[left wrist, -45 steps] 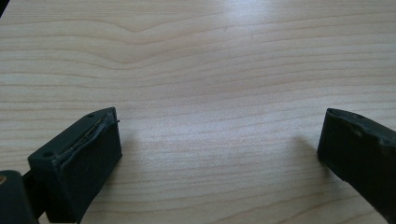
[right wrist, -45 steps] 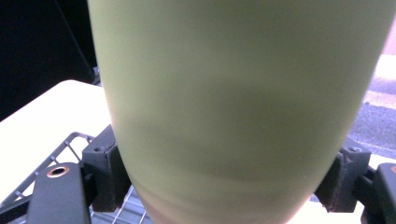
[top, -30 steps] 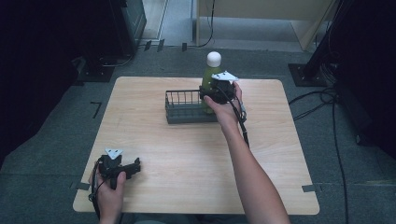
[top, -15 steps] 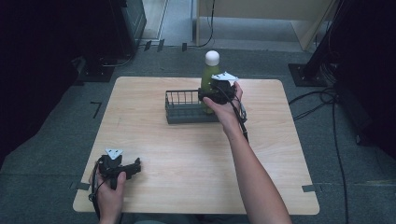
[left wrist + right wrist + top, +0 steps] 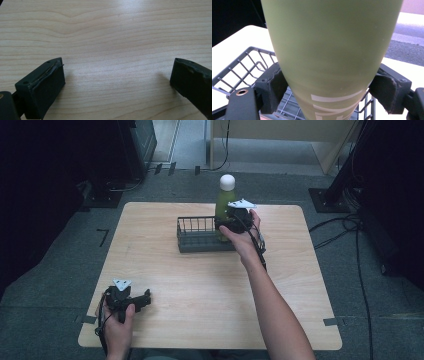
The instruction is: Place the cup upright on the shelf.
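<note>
A green bottle (image 5: 224, 203) with a white cap stands upright at the right end of a dark wire basket (image 5: 196, 236) on the far middle of the wooden table (image 5: 210, 285). My right gripper (image 5: 229, 221) is shut on the green bottle (image 5: 332, 52); both pads (image 5: 273, 87) press its lower body above the wire basket (image 5: 242, 72). Whether the bottle rests on the basket floor or hangs just above it, I cannot tell. At the near left corner my left gripper (image 5: 141, 301) lies low on the table, open, with bare wood between its jaws (image 5: 117, 82).
Grey carpet surrounds the table, with cables (image 5: 345, 225) on the floor at the right and dark equipment (image 5: 130, 150) behind at the far left. The basket's left part holds nothing that I can see.
The bottle and my right gripper have risen slightly at the basket's right end. The left gripper has stayed where it was.
</note>
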